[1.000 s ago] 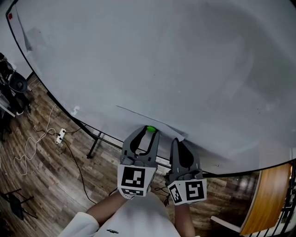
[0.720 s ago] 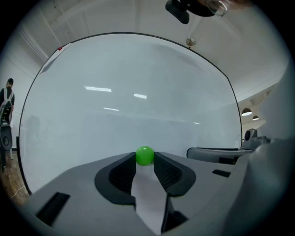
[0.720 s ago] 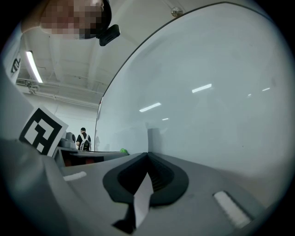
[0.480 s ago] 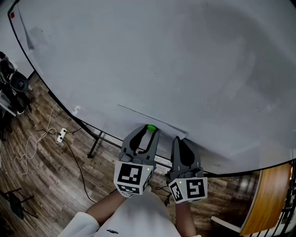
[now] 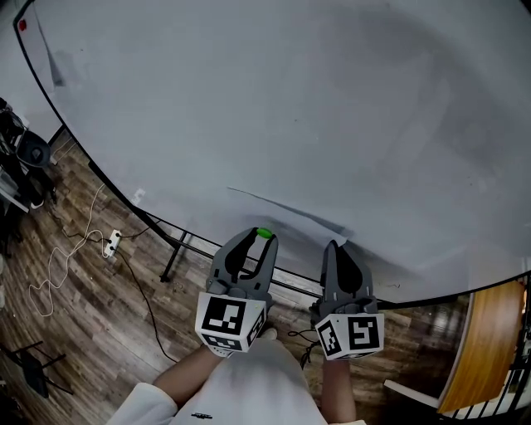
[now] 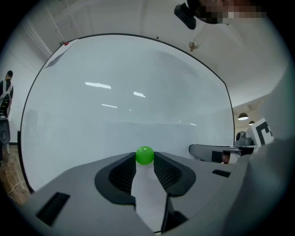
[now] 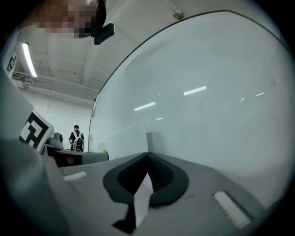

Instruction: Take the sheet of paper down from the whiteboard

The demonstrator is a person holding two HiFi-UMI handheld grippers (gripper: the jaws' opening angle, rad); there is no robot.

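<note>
The sheet of paper (image 5: pixel 286 213) lies against the big whiteboard (image 5: pixel 290 100), low down, and I see it almost edge-on. My left gripper (image 5: pixel 264 237) is shut on a small green magnet (image 5: pixel 265 233), held just clear of the board near the sheet's lower edge. In the left gripper view the green magnet (image 6: pixel 144 155) sits pinched between the jaw tips. My right gripper (image 5: pixel 340 247) is at the sheet's right corner. In the right gripper view its jaws are closed, with a white strip of the sheet (image 7: pixel 143 198) caught between them.
A red magnet (image 5: pixel 20 26) sits at the board's top left corner. Below the board are its stand legs (image 5: pixel 174 253), a power strip (image 5: pixel 110 241) with loose cables on the wood floor, dark equipment (image 5: pixel 25 153) at left and a wooden tabletop (image 5: pixel 481 349) at right.
My left gripper has drawn back and down from the board with the green magnet in it. The right gripper stays at the sheet's corner.
</note>
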